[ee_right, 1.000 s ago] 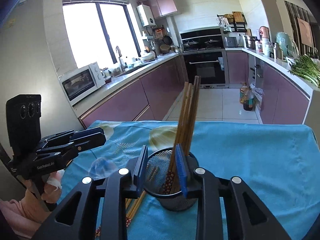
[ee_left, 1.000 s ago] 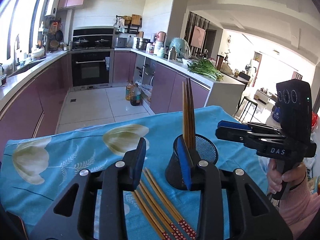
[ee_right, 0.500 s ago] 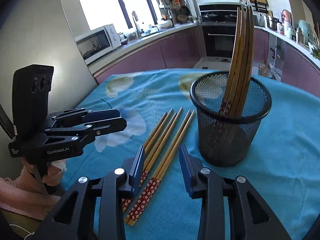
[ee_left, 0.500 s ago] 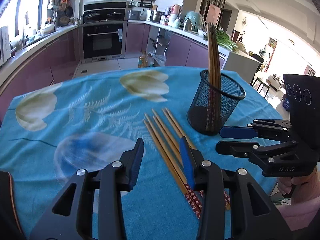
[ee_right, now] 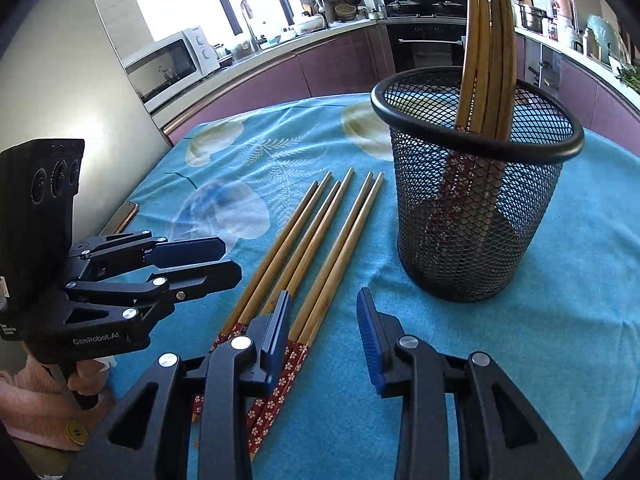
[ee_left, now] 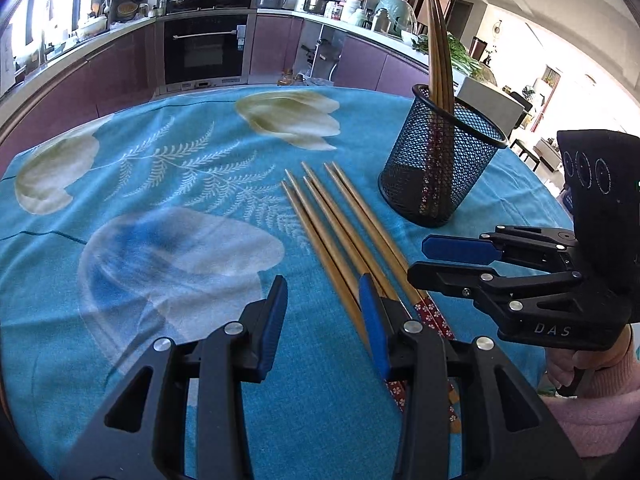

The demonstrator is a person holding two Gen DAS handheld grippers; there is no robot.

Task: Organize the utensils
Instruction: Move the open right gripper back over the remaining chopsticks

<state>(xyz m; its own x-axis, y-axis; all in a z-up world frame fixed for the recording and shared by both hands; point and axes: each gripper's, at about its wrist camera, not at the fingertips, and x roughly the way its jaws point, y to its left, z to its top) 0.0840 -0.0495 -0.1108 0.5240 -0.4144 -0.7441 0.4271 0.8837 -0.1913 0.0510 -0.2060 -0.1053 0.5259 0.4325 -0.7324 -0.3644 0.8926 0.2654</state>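
Several chopsticks [ee_right: 486, 60] stand in the mesh holder [ee_right: 476, 216], six more [ee_right: 320, 248] lie on the worktop [ee_left: 168, 216], and both grippers' fingers [ee_left: 276, 320] [ee_right: 370, 336] hang parted and empty.

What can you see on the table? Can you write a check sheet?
Surface: blue flowered tablecloth, flat.
Job's things: five loose chopsticks lying side by side; mesh cup upright beside them, more chopsticks standing inside.
Clutter: nothing seen on the cloth.
Grippers: left gripper open over the cloth beside the loose chopsticks; right gripper open over their patterned ends, holding nothing.
Cables: nothing seen.
Surroundings: kitchen counters, oven, microwave.
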